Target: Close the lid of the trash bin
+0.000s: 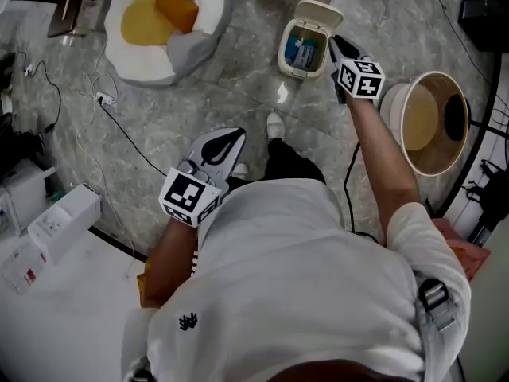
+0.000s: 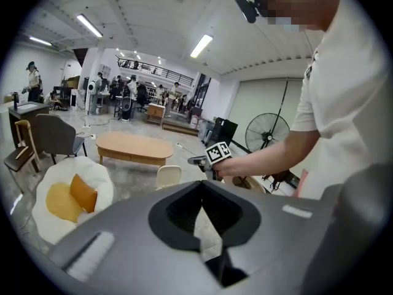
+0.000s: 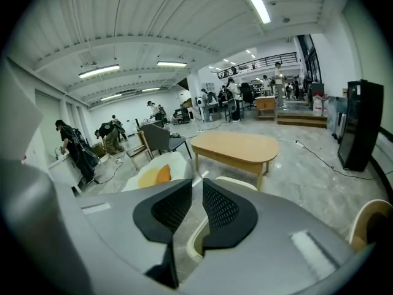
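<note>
Trash bin sits on the far floor with its cream lid tipped up on the far side. There's something blue with a label inside, print too small to read. My right gripper is just beside the bin's right rim, fingers a sliver apart, gripping nothing. Left gripper hangs near me, fingers pressed together. A round tub crowds my right arm. Open floor runs left to the white beanbag holding an orange cushion.
</note>
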The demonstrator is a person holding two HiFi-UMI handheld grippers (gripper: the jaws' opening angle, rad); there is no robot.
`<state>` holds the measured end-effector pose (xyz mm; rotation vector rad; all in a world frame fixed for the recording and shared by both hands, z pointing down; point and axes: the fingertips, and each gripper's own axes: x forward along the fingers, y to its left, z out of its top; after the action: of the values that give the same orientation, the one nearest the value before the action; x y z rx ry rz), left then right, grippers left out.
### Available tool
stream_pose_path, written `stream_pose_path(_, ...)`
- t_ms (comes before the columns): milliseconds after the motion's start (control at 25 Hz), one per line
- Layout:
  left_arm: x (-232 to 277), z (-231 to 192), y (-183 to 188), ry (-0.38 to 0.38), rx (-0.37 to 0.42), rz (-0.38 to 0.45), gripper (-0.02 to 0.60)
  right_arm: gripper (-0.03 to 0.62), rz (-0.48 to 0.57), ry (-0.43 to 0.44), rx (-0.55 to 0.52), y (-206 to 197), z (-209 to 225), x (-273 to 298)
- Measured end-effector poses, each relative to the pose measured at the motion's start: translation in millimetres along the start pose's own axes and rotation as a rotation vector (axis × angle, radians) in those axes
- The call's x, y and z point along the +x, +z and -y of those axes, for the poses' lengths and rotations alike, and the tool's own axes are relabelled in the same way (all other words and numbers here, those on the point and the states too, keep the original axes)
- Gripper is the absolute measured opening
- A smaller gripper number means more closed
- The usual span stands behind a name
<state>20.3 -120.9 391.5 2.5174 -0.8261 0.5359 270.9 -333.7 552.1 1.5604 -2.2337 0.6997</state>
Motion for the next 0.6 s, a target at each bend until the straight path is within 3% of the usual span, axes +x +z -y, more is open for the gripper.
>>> stream_pose_path(280, 7, -12, -1, 0.053, -0.019, -0.019, 0.055, 0.034, -0.035, -0.063, 0.057, 6, 54, 80)
stream_pose_path(600, 16, -18, -7, 0.077, -0.099, -0.049, 0.055, 0.032, -0.074, -0.099, 0.122, 1, 98, 154)
